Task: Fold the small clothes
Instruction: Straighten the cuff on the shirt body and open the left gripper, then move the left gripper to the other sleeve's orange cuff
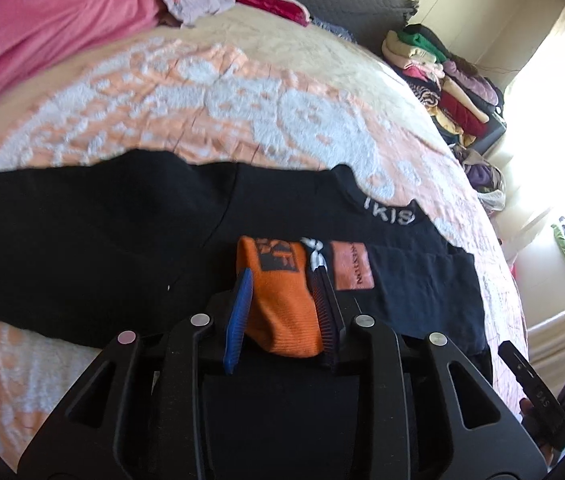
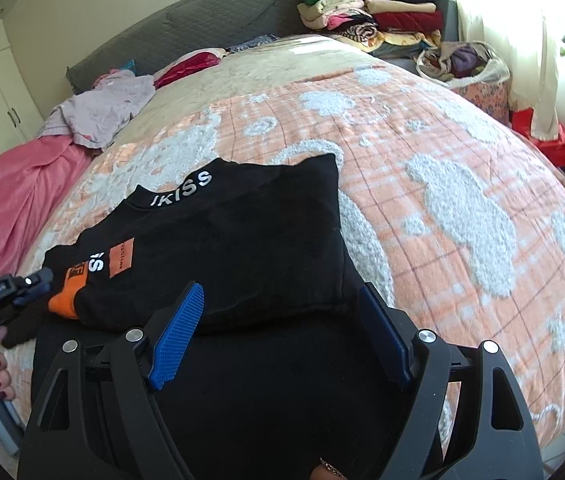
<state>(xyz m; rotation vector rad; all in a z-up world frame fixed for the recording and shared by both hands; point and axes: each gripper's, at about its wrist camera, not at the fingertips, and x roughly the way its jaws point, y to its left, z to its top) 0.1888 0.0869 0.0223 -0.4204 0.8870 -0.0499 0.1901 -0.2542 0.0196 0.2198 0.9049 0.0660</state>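
— Low in the centre of my left wrist view, my left gripper (image 1: 282,300) sits narrow, the orange cuff (image 1: 282,300) of the black top (image 1: 102,248) between its fingers; the top lies flat on the peach bedspread (image 1: 242,92).
— Is it secure?
— I doubt it; the pads barely press. If I lift, the cuff could slide out and the sleeve flop back.
— And your right?
— My right gripper (image 2: 278,320) stands wide over the hem, holding nothing, so the body may drag and bunch.
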